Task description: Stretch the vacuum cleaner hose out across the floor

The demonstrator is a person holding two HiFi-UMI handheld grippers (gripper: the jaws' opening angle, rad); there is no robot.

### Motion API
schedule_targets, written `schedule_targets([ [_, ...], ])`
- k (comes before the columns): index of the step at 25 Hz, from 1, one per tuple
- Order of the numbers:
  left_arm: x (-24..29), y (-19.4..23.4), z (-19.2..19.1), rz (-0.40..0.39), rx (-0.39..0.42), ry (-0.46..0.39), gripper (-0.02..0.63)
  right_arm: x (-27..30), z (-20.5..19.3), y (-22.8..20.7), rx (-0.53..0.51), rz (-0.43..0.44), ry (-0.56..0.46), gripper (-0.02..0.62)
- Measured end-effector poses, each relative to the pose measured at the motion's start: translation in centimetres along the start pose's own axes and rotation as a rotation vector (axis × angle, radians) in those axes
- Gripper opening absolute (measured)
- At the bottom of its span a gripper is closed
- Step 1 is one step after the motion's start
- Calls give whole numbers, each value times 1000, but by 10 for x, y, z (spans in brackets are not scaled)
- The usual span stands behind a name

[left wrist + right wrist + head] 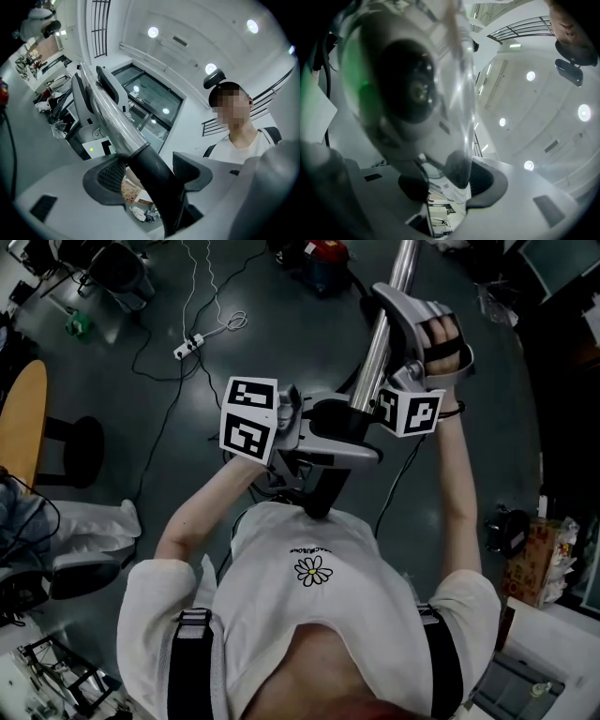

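The hose's rigid end is held raised in front of the person's chest, above the dark floor (187,442). Its black curved handle (161,192) is clamped between the pads of the left gripper (149,172), whose jaws are set partly apart around it. Further along, the shiny metal tube (380,348) is gripped by the right gripper (445,180), its jaws narrowed onto it. The flexible hose itself cannot be made out.

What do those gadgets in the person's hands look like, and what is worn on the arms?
Both the left gripper and right gripper are pale grey, with dark textured pads on two jaws. Each carries a white cube printed with black square markers. The T-shirt is white, short-sleeved.
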State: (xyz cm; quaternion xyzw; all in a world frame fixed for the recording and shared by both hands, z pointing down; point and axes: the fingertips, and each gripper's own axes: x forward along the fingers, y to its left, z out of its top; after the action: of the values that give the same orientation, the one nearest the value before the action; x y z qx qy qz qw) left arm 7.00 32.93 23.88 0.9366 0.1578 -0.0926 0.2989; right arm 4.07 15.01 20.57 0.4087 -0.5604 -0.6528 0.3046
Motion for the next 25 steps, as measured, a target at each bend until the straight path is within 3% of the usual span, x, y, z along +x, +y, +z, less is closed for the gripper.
schedule_targets([
  [4, -11, 0, 5, 0, -10, -61, 316, 10, 6, 3, 49, -4, -68, 161],
  [8, -5, 2, 8, 6, 0, -67, 316, 7, -8, -9, 106, -53, -116, 163],
  [12, -1, 4, 9, -12, -44, -92, 316, -7, -26, -8, 128, -51, -130, 165],
  [17, 0, 7, 2, -11, -56, -3, 316, -20, -39, -3, 219, -15, -166, 201],
  [19, 0, 4, 1, -30, -62, 8, 316, -25, -59, -7, 262, -20, -121, 208],
  [21, -4, -2, 2, -41, -53, -4, 316, -40, -140, -20, 491, -139, 87, 244],
  [23, -9, -3, 5, -20, -28, -33, 314, -71, -247, -38, 862, -331, 347, 242],
  [24, -11, -3, 6, -2, -15, -48, 315, -89, -279, -46, 1060, -390, 404, 242],
  [25, -15, -3, 8, 15, -7, -63, 314, -104, -288, -53, 1242, -400, 380, 242],
])
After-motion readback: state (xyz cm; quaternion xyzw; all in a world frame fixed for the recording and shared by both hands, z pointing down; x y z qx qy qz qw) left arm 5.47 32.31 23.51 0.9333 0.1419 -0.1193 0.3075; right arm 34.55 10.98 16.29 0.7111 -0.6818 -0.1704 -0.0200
